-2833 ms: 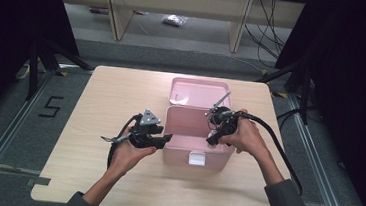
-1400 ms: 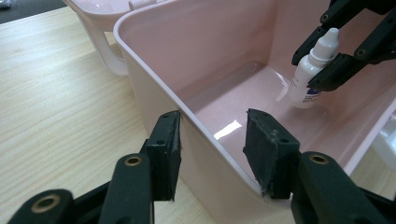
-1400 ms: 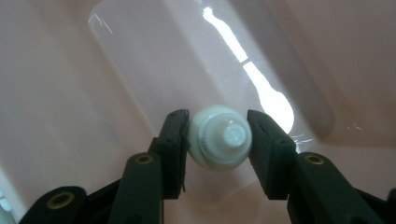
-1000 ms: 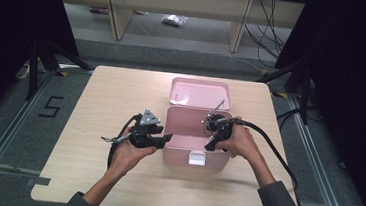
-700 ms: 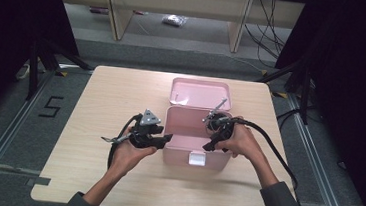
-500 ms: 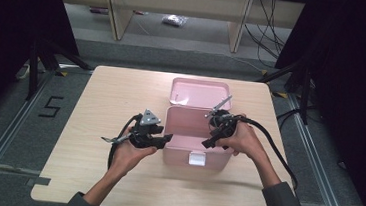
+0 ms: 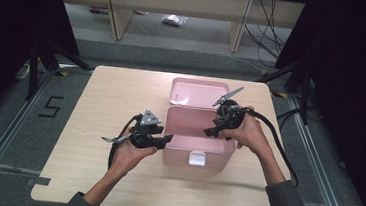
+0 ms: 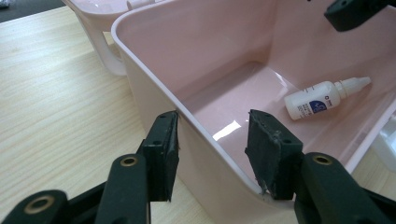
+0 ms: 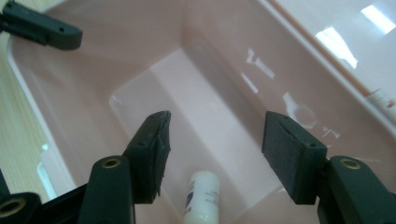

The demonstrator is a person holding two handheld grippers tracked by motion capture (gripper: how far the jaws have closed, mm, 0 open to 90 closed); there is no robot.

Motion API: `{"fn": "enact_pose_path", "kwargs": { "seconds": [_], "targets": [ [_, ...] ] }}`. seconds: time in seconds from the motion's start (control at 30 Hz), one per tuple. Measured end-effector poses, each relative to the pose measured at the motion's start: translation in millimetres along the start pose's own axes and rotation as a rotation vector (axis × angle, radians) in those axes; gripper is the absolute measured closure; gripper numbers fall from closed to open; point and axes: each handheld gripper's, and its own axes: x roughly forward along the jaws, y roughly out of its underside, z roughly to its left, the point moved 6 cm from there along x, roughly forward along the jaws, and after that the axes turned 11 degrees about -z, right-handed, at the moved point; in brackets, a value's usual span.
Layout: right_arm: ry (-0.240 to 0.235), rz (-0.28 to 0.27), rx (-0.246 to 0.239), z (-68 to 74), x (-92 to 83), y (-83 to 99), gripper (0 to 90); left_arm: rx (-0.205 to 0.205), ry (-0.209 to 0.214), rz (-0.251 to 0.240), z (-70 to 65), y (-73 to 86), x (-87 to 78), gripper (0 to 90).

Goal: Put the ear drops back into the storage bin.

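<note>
1. Right gripper view: your right gripper (image 9: 215, 154) is hanging wide open, empty, above the bottle (image 9: 201, 198) at bottom centre, inside the pink box (image 9: 93, 70).
2. Your left gripper (image 8: 212, 149) is straddling the box wall, open; try lowering straight.

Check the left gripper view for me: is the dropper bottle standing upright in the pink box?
No, the dropper bottle lies on its side on the floor of the pink box, nozzle pointing toward the far wall.
</note>
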Motion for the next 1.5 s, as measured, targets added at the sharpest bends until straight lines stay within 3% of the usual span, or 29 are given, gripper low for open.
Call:
{"fn": "enact_pose_path", "kwargs": {
  "seconds": [0.13, 0.17, 0.2, 0.27, 0.3, 0.37, 0.4, 0.43, 0.53, 0.6, 0.93, 1.23, 1.27, 1.3, 1.37, 1.5],
  "targets": [
    [0.024, -0.035, 0.047, -4.4, -5.1, -5.4, 42.6, 0.000, 0.000, 0.000, 0.1, 0.0, 0.1, 53.3],
    [0.021, -0.062, 0.015, -7.8, -5.1, -8.1, 42.5, 0.001, 0.000, 0.000, 0.1, 0.0, 0.1, 53.3],
    [0.036, -0.056, 0.054, -8.0, -8.0, -8.5, 42.6, 0.000, 0.000, 0.000, 0.1, 0.0, 0.1, 53.3],
    [0.030, -0.118, 0.037, -12.4, -8.3, -13.2, 42.6, 0.000, 0.000, 0.000, 0.1, 0.0, 0.1, 53.3],
    [0.036, -0.104, 0.074, -12.8, -12.3, -13.2, 42.7, -0.001, 0.000, 0.000, 0.1, 0.0, 0.1, 53.3],
    [0.042, -0.138, 0.068, -17.0, -15.3, -16.2, 42.9, 0.000, 0.000, -0.001, 0.1, 0.1, 0.2, 53.3],
    [0.055, -0.134, 0.099, -17.6, -18.2, -16.1, 43.0, 0.000, 0.000, -0.001, 0.1, 0.0, 0.2, 53.3],
    [0.051, -0.160, 0.071, -21.1, -18.8, -17.6, 43.2, -0.001, 0.000, -0.001, 0.1, 0.0, 0.2, 53.3],
    [0.071, -0.174, 0.083, -26.6, -24.4, -19.1, 43.5, 0.001, 0.000, 0.000, 0.1, 0.1, 0.2, 53.3],
    [0.088, -0.208, 0.059, -33.6, -26.8, -21.3, 43.6, 0.000, 0.000, 0.000, 0.1, 0.1, 0.2, 53.3],
    [0.149, -0.286, 0.146, -61.2, -33.8, -30.2, 45.0, 0.000, 0.002, 0.000, 0.5, 0.2, 0.0, 53.4],
    [0.230, -0.270, 0.184, -91.3, -31.6, -31.2, 48.7, -0.002, 0.002, 0.000, 0.4, 0.3, 0.0, 53.4],
    [0.228, -0.257, 0.216, -91.7, -30.4, -31.2, 49.6, -0.002, 0.002, 0.000, 0.4, 0.3, 0.1, 53.4],
    [0.232, -0.273, 0.201, -96.1, -27.9, -32.1, 49.8, -0.002, 0.002, 0.000, 0.4, 0.2, 0.1, 53.4],
    [0.242, -0.242, 0.257, -98.2, -26.6, -31.4, 50.3, -0.002, 0.002, 0.000, 0.4, 0.3, 0.1, 53.4],
    [0.260, -0.235, 0.267, -109.5, -21.7, -31.7, 51.7, 0.000, 0.003, -0.001, 0.7, 0.5, 0.0, 53.4]
  ]
}}
